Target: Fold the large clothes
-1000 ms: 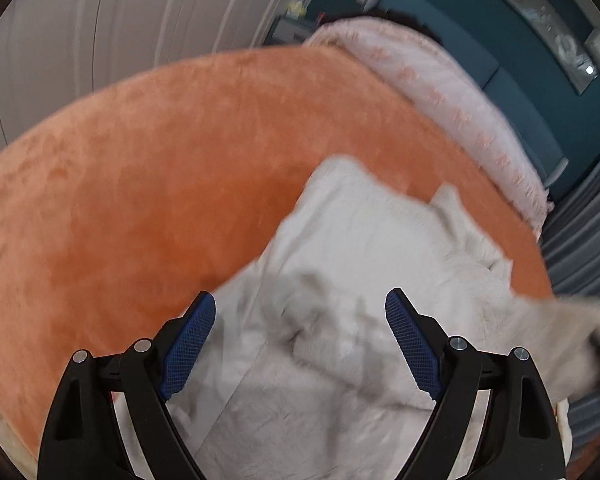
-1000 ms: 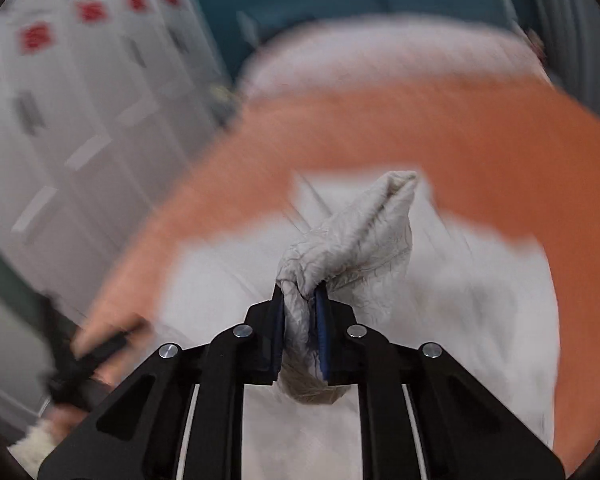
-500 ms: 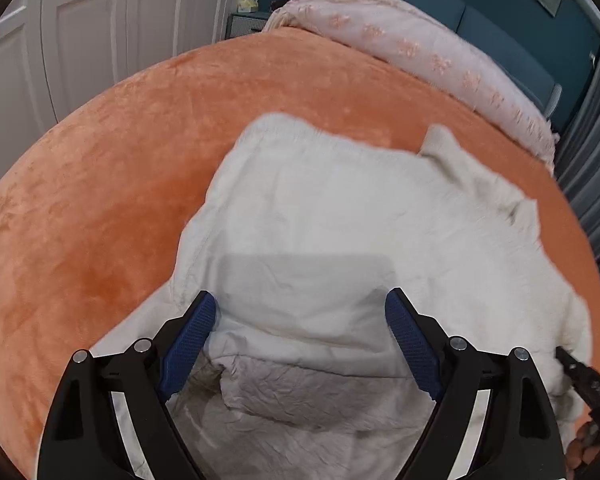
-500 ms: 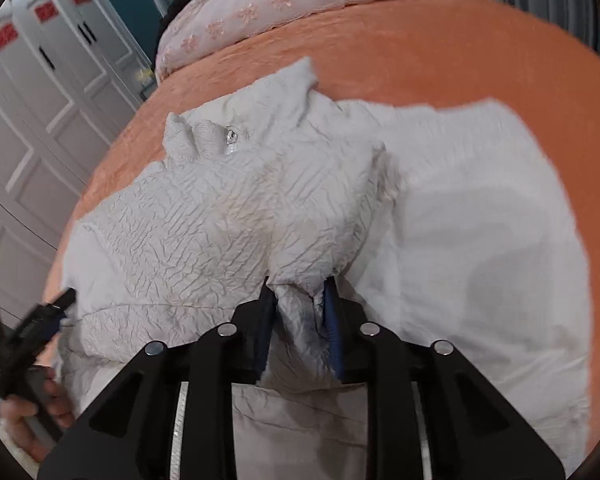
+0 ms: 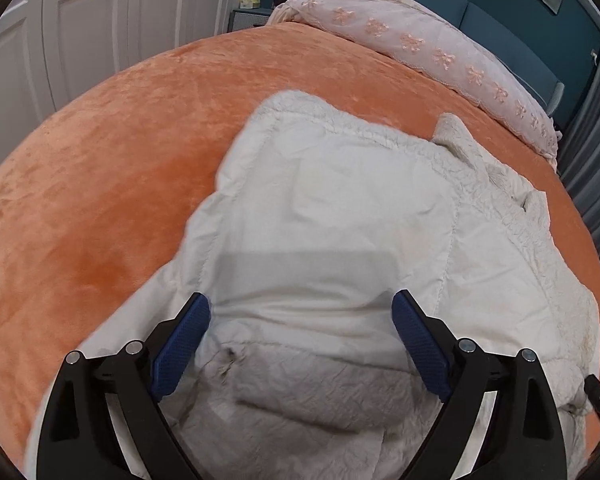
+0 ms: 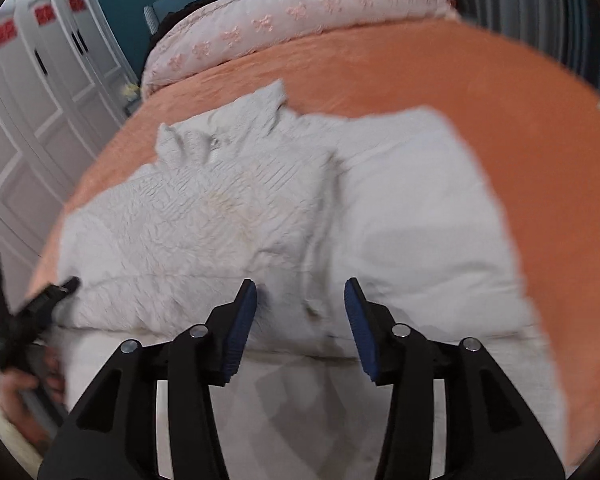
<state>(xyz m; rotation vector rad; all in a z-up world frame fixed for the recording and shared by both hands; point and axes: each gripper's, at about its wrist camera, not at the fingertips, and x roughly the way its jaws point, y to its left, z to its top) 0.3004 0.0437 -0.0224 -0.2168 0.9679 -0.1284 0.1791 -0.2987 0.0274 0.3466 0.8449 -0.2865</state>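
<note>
Coat [image 5: 332,216]: lies spread on the orange bed [image 5: 100,168], ahead of and beneath both jaws, flat for folding.
Left gripper [image 5: 300,336]: jaws apart, holding nothing.
Right gripper [image 6: 300,316]: jaws apart, poised above a crease.

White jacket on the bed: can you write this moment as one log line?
white jacket: flat on orange blanket | left gripper: open, empty | right gripper: open, empty
</note>
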